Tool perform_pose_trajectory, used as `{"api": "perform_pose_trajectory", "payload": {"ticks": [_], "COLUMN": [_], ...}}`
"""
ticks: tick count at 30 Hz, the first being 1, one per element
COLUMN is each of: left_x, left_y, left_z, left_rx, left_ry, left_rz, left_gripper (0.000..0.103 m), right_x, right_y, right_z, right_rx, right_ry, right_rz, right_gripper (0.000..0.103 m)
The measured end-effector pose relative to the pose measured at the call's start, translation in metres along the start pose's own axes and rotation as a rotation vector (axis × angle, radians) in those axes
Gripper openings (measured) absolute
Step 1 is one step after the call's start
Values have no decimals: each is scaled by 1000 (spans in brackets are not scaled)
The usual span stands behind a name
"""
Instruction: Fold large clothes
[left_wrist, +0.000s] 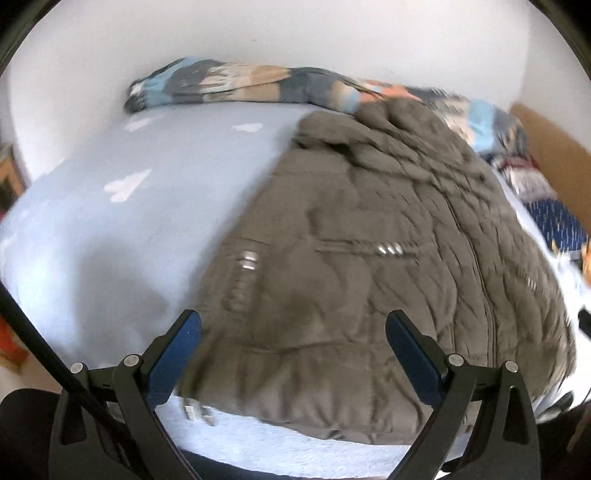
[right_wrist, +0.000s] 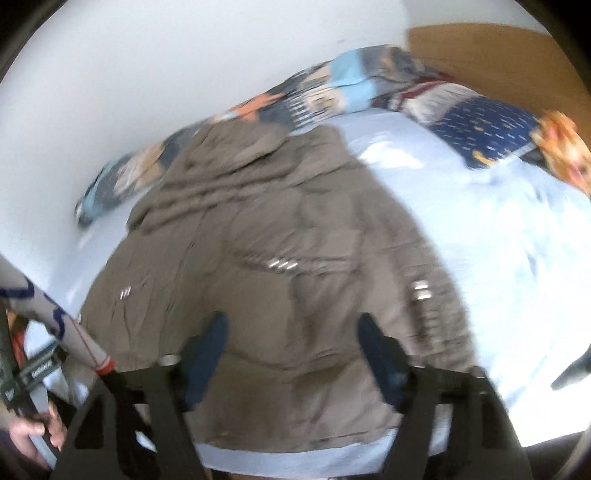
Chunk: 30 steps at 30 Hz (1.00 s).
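Left wrist view: we look down on a grey-brown quilted jacket (left_wrist: 369, 258) spread on a pale blue bed (left_wrist: 110, 221), lying toward the bed's right side and reaching its near edge.
Left gripper (left_wrist: 293, 325): released, its blue-padded fingers (left_wrist: 177, 354) wide apart above the jacket's near hem, nothing between them.
Far edge: a patterned duvet (left_wrist: 229, 85) is bunched along the white wall (left_wrist: 295, 33).
Right wrist view: we see the same jacket (right_wrist: 258, 240) at centre, collar at the far end, hem at the near edge of the bed (right_wrist: 498, 258).
Right gripper (right_wrist: 291, 328): blurred, jaws parted over the hem and gripping nothing.
Near left: a hand (right_wrist: 33, 432) holds the other tool's handle.
Far right: a dark blue pillow (right_wrist: 491, 129) lies against the headboard (right_wrist: 498, 48).
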<state>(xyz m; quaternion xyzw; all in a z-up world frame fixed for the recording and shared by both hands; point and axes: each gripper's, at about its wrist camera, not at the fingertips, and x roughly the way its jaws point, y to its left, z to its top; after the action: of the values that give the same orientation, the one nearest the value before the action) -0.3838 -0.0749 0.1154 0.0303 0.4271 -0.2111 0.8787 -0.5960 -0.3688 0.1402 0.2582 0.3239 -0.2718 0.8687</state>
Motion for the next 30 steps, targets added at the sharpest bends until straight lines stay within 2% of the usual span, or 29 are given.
{"api": "perform_pose_trajectory", "payload": {"ticks": [1, 2, 4, 11, 17, 23, 30], "left_x": [-2, -4, -5, 10, 18, 37, 35], "left_y": [9, 21, 37, 77, 63, 65, 41], "left_z": [2, 5, 6, -3, -10, -28, -36], "left_rx": [-28, -62, -111, -308, -264, -354, -302], "left_ry": [-5, -9, -8, 56, 75, 167, 148], "left_rz": [4, 9, 18, 20, 11, -80, -147], "left_gripper": [100, 100, 100, 100, 100, 99, 99], "right_x": [-3, -7, -16, -15, -9, 3, 18], "right_y": [-9, -19, -40, -87, -109, -126, -129], "right_z": [3, 7, 11, 7, -3, -14, -27], "right_rx": [27, 57, 126, 296, 403, 514, 585], "right_ry": [-6, -16, -36, -10, 30, 79, 141], "right_rz": [-6, -12, -27, -120, -121, -67, 30], "right_gripper": [56, 54, 53, 53, 53, 53, 54]}}
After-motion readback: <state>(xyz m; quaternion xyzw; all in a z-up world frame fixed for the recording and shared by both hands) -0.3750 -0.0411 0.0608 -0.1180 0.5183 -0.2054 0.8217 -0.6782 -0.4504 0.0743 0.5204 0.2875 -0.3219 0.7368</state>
